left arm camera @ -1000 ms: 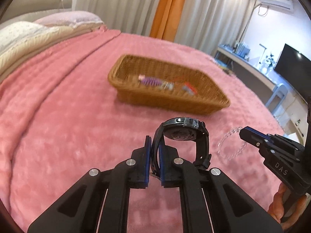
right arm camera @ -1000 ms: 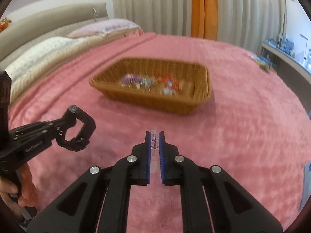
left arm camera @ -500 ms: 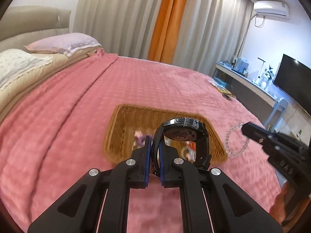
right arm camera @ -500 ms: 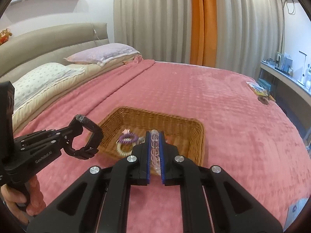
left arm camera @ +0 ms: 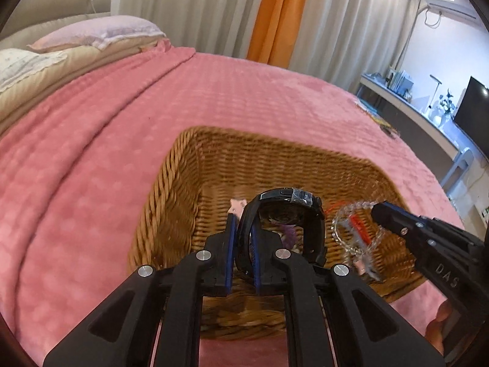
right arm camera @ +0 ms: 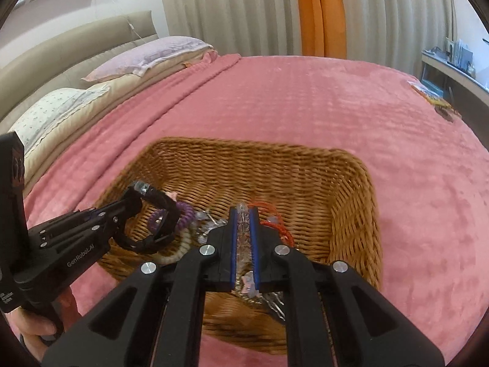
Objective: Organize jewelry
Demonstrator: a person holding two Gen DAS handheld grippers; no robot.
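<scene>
Blocking much of the basket (right arm camera: pixel 345 183) floor, your left gripper (left arm camera: pixel 243 241) pinches the black watch (left arm camera: pixel 287 211) by its strap, and your right gripper (right arm camera: pixel 243 235) is clamped on the clear bead bracelet (right arm camera: pixel 243 214); both hang above the basket. Beneath them, half-hidden and blurred, lie a purple coil (right arm camera: pixel 183 214), a red cord (right arm camera: pixel 275 223) and a cream band (right arm camera: pixel 180 250). The basket rests on the pink blanket (left arm camera: pixel 91 168), with curtains (left arm camera: pixel 198 3) behind.

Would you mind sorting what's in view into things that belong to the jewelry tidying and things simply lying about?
Belonging to the job:
- black wristwatch, in the left gripper
- clear beaded bracelet, in the right gripper
- brown woven wicker basket
- purple coiled band inside it

Lying about:
- pink blanket
- lilac pillow
- black TV screen
</scene>
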